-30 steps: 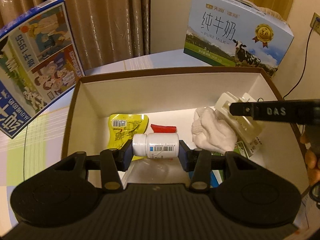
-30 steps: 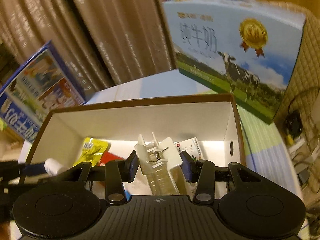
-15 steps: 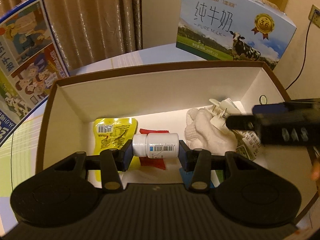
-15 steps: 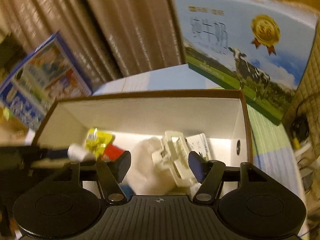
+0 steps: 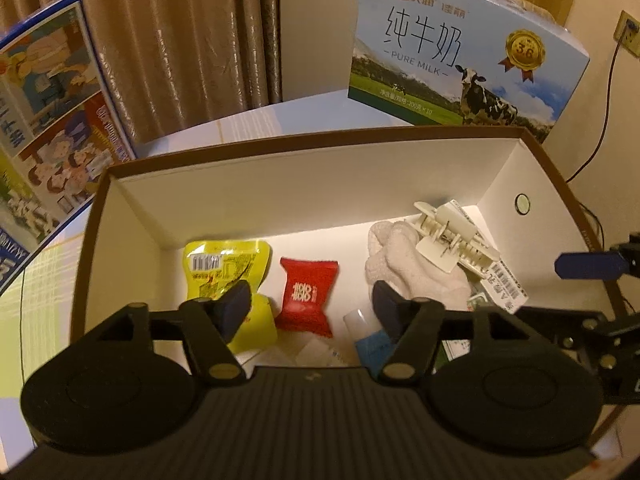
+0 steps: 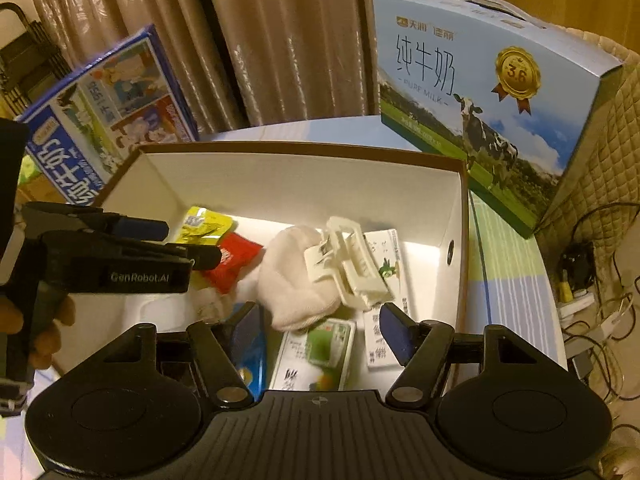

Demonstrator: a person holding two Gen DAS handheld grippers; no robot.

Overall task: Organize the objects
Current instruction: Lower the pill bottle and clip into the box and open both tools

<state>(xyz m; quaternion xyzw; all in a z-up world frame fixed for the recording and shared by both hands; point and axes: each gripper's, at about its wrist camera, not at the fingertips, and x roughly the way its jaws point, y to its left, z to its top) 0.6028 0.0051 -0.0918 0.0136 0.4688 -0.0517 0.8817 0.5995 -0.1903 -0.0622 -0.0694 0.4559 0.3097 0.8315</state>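
Note:
The brown-rimmed box (image 5: 312,140) holds a yellow packet (image 5: 224,268), a red packet (image 5: 306,296), a white cloth (image 5: 408,268) and a white hair clip (image 5: 452,240) lying on the cloth. My left gripper (image 5: 310,312) hangs over the red packet with its jaws opening and nothing between the pads. A white bottle end (image 5: 355,317) shows low beside its right finger. My right gripper (image 6: 320,324) hovers near the cloth (image 6: 296,288) and clip (image 6: 348,264), jaws opening, holding nothing. One blue pad (image 5: 588,266) of it shows at the box's right wall.
A pure-milk carton case (image 5: 468,56) stands behind the box and a blue picture box (image 5: 48,120) leans at the left. Small cartons (image 6: 316,354) lie on the box floor. Cables and a plug strip (image 6: 576,300) lie at the right. Curtains hang behind.
The left gripper let go of the white bottle and opened; the bottle dropped low. The right gripper released the hair clip onto the cloth, opened and drew back.

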